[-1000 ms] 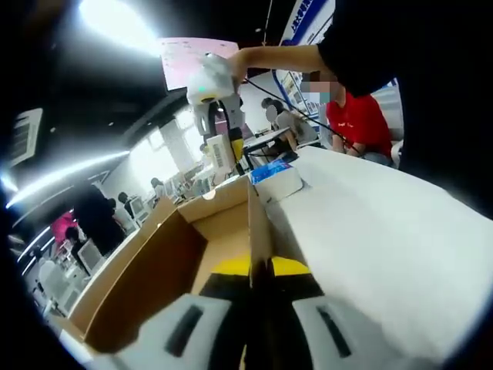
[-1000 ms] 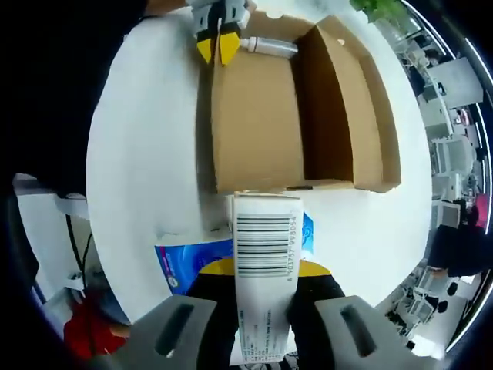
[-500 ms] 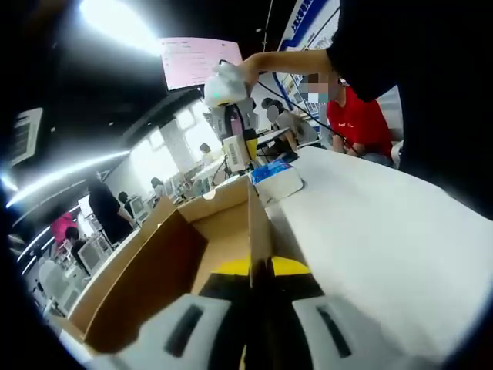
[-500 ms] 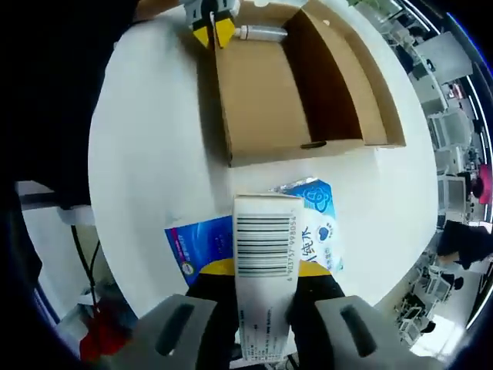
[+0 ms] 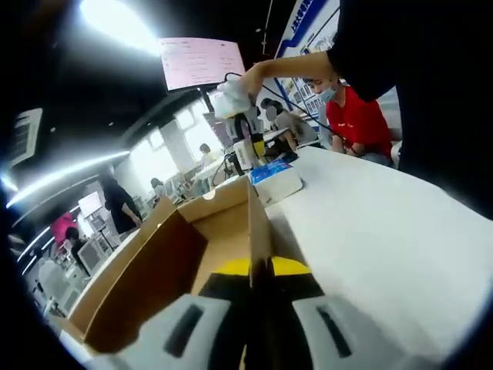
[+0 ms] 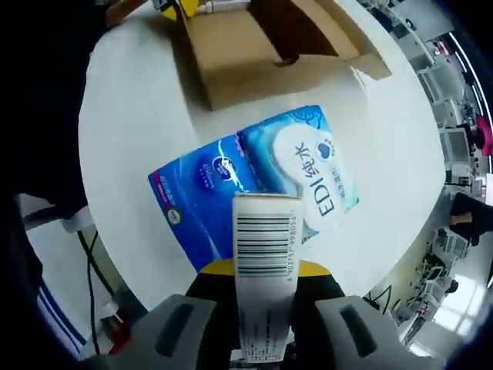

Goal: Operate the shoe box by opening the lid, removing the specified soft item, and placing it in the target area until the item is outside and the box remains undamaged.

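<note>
In the left gripper view the left gripper point(image 5: 259, 270) sits at the bottom centre, its yellow-tipped jaws pressed together on the thin upright side wall of the open brown cardboard shoe box point(image 5: 177, 254). The box interior runs up the left of the frame. Beyond the box's far end, at centre, a blue and white soft tissue pack point(image 5: 276, 179) lies on the white table point(image 5: 370, 231). The right gripper point(image 5: 248, 154) hangs above it, held by a hand point(image 5: 250, 77) at upper centre.

The right gripper view looks straight down on the same pack point(image 6: 258, 181), its blue wrapper and white printed panel clear in the middle of the frame, lying flat on the table point(image 6: 131, 116) just outside the box point(image 6: 262, 46), which is cut off at the top edge. The right gripper point(image 6: 262, 266) at bottom centre is clamped on a white barcoded card point(image 6: 263, 254) that hides the pack's near edge. The left gripper's yellow tips point(image 6: 176, 8) barely show at the top, too cropped to read.
</note>
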